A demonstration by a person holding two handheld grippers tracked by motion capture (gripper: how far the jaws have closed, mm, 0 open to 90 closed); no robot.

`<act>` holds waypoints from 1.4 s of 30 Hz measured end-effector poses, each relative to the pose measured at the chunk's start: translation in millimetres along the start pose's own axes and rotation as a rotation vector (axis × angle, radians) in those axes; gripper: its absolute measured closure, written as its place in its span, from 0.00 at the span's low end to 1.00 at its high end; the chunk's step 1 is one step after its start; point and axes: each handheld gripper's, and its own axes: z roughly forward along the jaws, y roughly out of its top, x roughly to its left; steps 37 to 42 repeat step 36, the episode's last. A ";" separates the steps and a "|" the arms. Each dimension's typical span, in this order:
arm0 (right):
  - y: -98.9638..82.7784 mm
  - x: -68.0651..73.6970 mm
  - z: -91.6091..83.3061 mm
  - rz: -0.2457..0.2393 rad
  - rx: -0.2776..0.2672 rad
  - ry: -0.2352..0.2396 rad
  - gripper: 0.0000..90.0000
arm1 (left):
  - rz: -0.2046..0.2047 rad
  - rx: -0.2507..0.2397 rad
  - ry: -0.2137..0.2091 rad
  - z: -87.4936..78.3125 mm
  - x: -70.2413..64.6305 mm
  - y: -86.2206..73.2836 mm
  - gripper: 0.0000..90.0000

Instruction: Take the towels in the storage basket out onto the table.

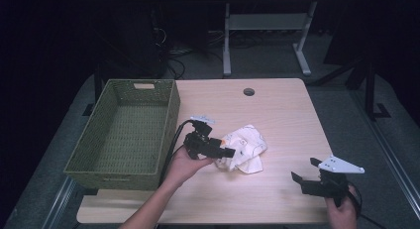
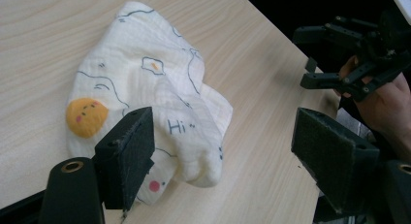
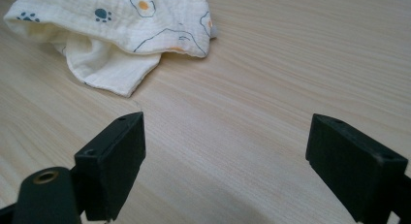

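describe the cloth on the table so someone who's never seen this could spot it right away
Start at the green woven basket on the left of the wooden table. Just right of it, mid-table, lies the cloth, crumpled beside the left gripper. It is the only soft thing there: cream with small printed doodles.

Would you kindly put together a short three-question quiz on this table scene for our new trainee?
1. True or false: the white printed cloth lies inside the green woven basket.
2. Which gripper is right beside the cloth: A) the left gripper, B) the right gripper?
3. In the left gripper view, what short word is printed on the cloth?

Key
1. False: it lies crumpled on the wooden table, to the right of the basket.
2. A: its jaws stand open at the cloth's edge, with nothing gripped; the right gripper, also open, is held over the table's near right corner, apart from the cloth.
3. Hi.
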 end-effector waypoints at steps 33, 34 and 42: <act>-5.0 2.1 4.4 -0.002 0.021 0.006 0.15 | 0.006 -0.009 -0.023 -6.8 -8.7 -65.1 0.25; -5.6 2.0 4.9 -0.006 0.024 0.008 0.15 | 0.001 -0.012 -0.023 -6.6 -9.3 -67.5 0.25; -6.2 2.7 4.6 -0.006 0.026 0.011 0.15 | 0.003 -0.007 -0.021 -6.1 -9.8 -73.4 0.25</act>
